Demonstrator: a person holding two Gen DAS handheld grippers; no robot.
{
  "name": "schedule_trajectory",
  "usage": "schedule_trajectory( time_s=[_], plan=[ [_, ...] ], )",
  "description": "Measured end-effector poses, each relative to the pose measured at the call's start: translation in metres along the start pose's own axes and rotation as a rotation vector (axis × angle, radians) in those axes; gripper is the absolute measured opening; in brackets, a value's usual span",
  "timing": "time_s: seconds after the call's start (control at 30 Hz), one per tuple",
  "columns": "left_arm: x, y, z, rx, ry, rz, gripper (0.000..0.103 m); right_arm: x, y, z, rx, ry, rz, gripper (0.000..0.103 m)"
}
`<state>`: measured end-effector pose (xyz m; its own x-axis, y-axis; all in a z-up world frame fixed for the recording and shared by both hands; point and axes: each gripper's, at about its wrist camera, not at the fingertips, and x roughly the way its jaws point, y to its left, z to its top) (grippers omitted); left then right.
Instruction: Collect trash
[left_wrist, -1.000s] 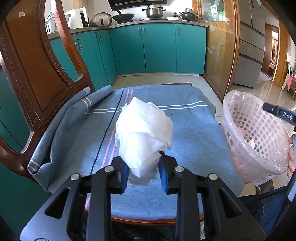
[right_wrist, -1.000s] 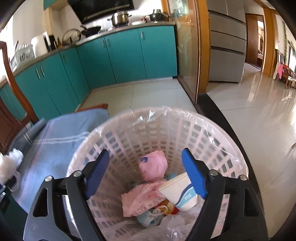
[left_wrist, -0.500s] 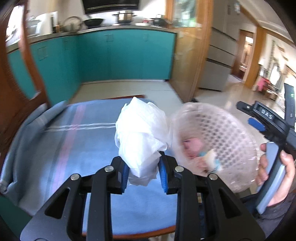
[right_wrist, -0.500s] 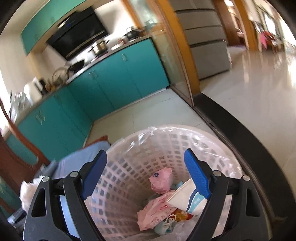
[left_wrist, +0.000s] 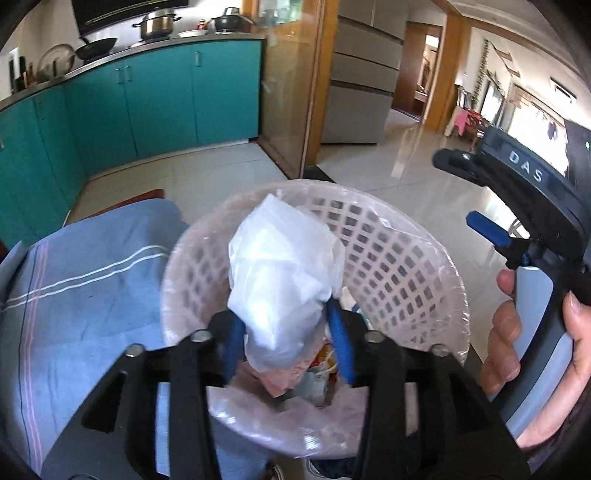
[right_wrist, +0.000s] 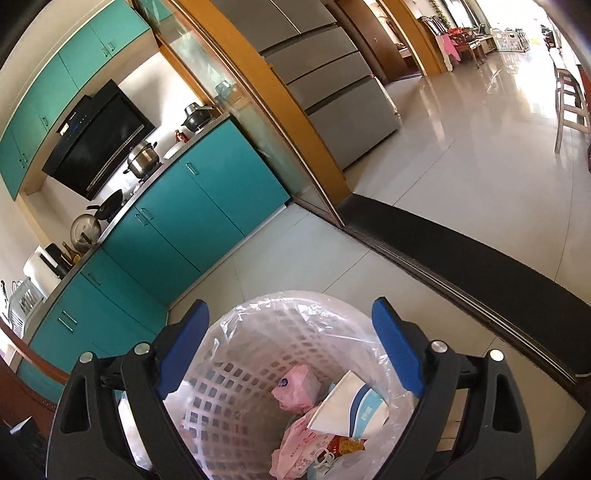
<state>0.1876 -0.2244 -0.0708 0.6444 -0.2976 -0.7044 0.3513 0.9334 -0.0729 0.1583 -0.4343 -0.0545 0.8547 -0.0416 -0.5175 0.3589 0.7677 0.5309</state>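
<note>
Through the left wrist camera we see our left gripper (left_wrist: 286, 341) held over the mouth of the lattice wastebasket (left_wrist: 399, 258), a pale pink plastic basket lined with a clear bag. Between its blue pads (left_wrist: 341, 341) sits the crumpled white plastic bag (left_wrist: 280, 273), bulging up above the fingers. The jaws are opening; the right pad stands just off the bag, and on the left side we cannot tell whether pad and bag still meet. Below the bag, inside the basket, lie pinkish wrappers and other scraps.

To the left of the basket, the blue striped cloth (left_wrist: 85, 295) covers a surface beside it. At the right edge of this view a hand (left_wrist: 524, 343) grips the handle of our right gripper (left_wrist: 476, 192), whose jaws are spreading too.

From the right wrist camera, our right gripper (right_wrist: 290, 350) has its blue pads set wide, nothing between them, framing the basket (right_wrist: 236, 387) beneath. In the basket we make out a pink tissue pack (right_wrist: 297, 387), a white paper cup with a blue band (right_wrist: 351, 410) lying on its side, and a pink printed wrapper (right_wrist: 299, 443). Teal kitchen cabinets (right_wrist: 199, 206) stand behind.
</note>
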Motion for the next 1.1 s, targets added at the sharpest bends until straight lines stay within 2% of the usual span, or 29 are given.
schedule_trajectory(
  time_s=[0.03, 0.17, 0.3, 0.4, 0.5, 0.63, 0.77, 0.83, 0.97, 1.1],
  plan=[
    [0.001, -0.002, 0.000, 0.003, -0.003, -0.001, 0.056, 0.000, 0.001, 0.000, -0.004, 0.000, -0.001, 0.089],
    [0.000, -0.003, -0.001, 0.007, -0.011, 0.010, 0.063, 0.002, 0.006, -0.003, -0.027, 0.009, -0.001, 0.089],
    [-0.018, 0.017, -0.012, -0.007, -0.028, 0.059, 0.074, 0.006, 0.013, -0.007, -0.060, 0.019, 0.000, 0.089],
    [-0.040, 0.038, -0.027, -0.025, -0.051, 0.154, 0.082, 0.007, 0.022, -0.011, -0.099, 0.022, 0.014, 0.089],
    [-0.069, 0.065, -0.047, -0.055, -0.063, 0.248, 0.085, 0.007, 0.036, -0.022, -0.165, 0.014, 0.036, 0.089],
    [-0.118, 0.104, -0.072, -0.114, -0.091, 0.330, 0.091, -0.003, 0.051, -0.045, -0.246, 0.042, 0.063, 0.089],
    [-0.162, 0.130, -0.088, -0.134, -0.136, 0.424, 0.094, -0.043, 0.074, -0.078, -0.366, 0.077, 0.075, 0.089],
    [-0.185, 0.141, -0.095, -0.149, -0.164, 0.459, 0.097, -0.066, 0.085, -0.094, -0.445, 0.081, 0.071, 0.092],
    [-0.215, 0.145, -0.103, -0.169, -0.197, 0.499, 0.100, -0.125, 0.108, -0.124, -0.614, 0.038, 0.060, 0.096],
    [-0.235, 0.139, -0.115, -0.128, -0.220, 0.522, 0.100, -0.166, 0.124, -0.136, -0.695, -0.008, 0.058, 0.096]
  ],
)
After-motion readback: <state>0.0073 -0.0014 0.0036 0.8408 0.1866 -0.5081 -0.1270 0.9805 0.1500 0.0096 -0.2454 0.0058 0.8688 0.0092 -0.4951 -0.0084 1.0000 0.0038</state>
